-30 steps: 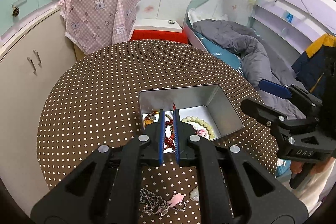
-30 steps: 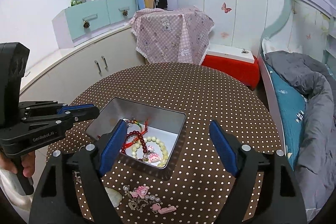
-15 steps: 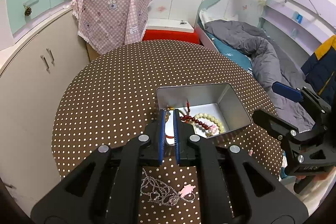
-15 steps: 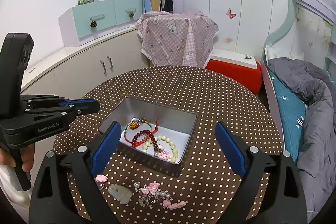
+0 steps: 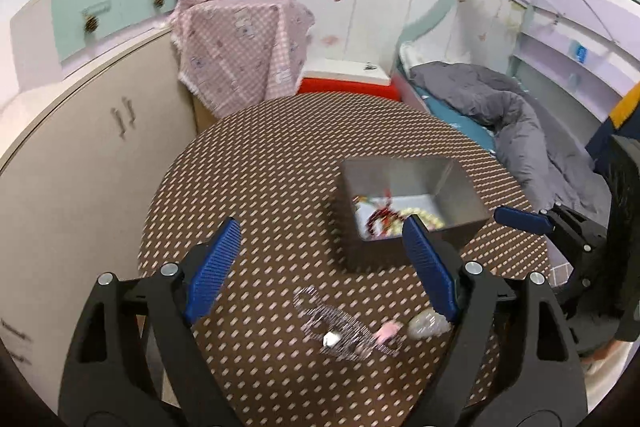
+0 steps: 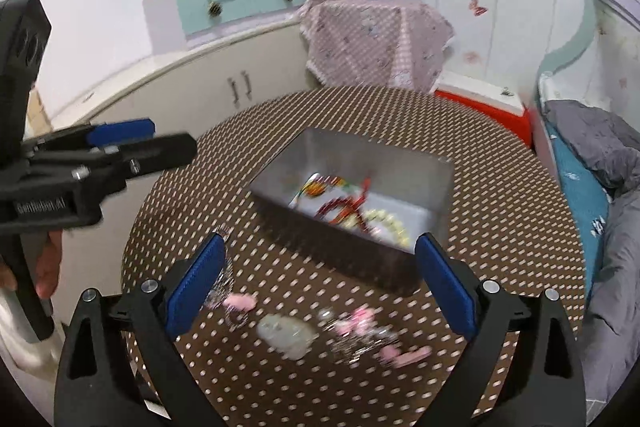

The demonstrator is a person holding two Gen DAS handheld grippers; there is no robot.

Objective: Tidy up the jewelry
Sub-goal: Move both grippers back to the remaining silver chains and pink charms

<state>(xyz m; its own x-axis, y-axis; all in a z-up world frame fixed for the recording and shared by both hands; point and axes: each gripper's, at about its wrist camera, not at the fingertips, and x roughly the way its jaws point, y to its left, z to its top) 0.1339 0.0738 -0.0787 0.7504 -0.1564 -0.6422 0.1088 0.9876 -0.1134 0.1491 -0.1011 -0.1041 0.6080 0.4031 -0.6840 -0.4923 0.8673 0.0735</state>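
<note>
— Both tools now sit back from the tin (image 5: 404, 203); the left tool (image 5: 320, 259), pinched together a second ago, is opening with nothing between its pads.
— And the right tool (image 6: 320, 283)?
— Opening too, wide apart, empty.
— Where's the jewelry?
— Bracelets (image 6: 360, 211) lie in the tin; a chain (image 5: 340, 323) and pink charms (image 6: 360, 319) lie loose on the desk (image 5: 260, 187), just before it.

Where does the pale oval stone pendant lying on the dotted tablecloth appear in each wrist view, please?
Left wrist: pale oval stone pendant low right, just beneath the right blue pad.
Right wrist: pendant low centre, between the pads.
Shared landmark: rectangular metal tin, beyond it in both.
</note>
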